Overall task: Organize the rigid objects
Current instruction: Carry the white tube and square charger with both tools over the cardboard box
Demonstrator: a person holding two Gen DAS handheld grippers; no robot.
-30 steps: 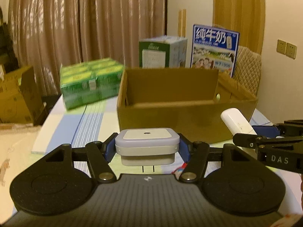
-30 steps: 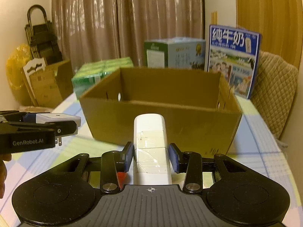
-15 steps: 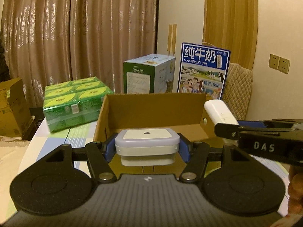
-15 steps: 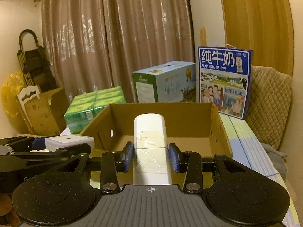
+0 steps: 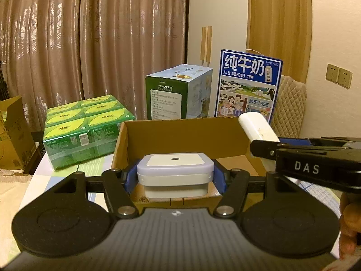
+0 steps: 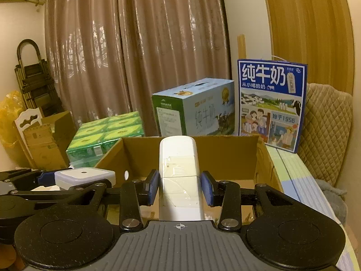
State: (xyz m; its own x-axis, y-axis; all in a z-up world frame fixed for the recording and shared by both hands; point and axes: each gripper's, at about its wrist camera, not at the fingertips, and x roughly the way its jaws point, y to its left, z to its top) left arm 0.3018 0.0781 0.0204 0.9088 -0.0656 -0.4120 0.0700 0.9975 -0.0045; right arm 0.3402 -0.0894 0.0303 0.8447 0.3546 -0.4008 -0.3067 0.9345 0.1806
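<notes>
My left gripper [image 5: 175, 178] is shut on a white square plug adapter [image 5: 175, 169] and holds it above the near edge of an open cardboard box [image 5: 180, 133]. My right gripper [image 6: 179, 187] is shut on a long white bar-shaped device [image 6: 178, 169] over the same box [image 6: 225, 155]. The right gripper [image 5: 315, 158] with the white device [image 5: 257, 128] shows at the right of the left wrist view. The left gripper [image 6: 48, 178] with the adapter [image 6: 84, 175] shows at the left of the right wrist view.
Behind the box stand a green pack of cartons [image 5: 88, 128], a green and blue milk carton box [image 5: 178, 94] and a blue milk box [image 5: 248, 85]. A padded chair back [image 6: 325, 131] is at the right. Cardboard boxes [image 6: 45, 135] stand at the far left.
Both grippers have risen and moved forward with their objects, from in front of the box wall to above its near edge. The box's inside floor now shows.
</notes>
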